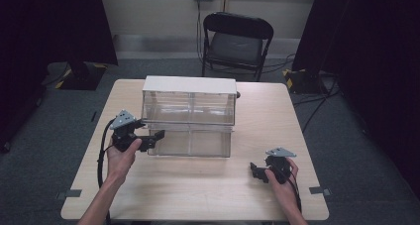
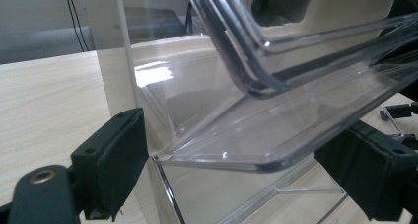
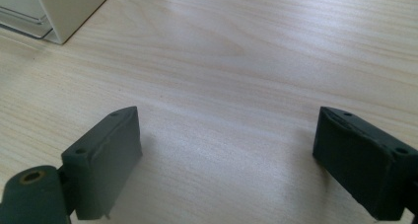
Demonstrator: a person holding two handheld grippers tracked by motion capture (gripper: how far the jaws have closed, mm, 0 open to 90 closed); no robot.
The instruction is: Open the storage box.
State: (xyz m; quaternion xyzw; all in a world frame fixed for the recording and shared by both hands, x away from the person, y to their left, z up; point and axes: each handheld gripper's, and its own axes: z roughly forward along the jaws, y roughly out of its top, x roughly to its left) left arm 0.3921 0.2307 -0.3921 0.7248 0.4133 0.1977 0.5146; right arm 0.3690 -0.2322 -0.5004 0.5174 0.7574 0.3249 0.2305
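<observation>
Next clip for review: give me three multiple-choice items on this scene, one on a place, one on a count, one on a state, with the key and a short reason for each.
1. Where does the clear plastic drawer cabinet with the white top stand on the light wooden table?
A. Toward the far edge, in the middle
B. At the near right corner
C. On the floor

2. How many black folding chairs stand behind the table?
A. None
B. One
C. Three

3. How do the jaws of the right hand-held gripper stand?
A. Shut on a drawer
B. Open over bare wood
C. Shut on a cable

Key: 1 A, the high view shows it there, with the left hand-held gripper at its lower left drawer front. 2 B, a single chair is there. 3 B, the right gripper view shows them wide apart, nothing between them.
</observation>
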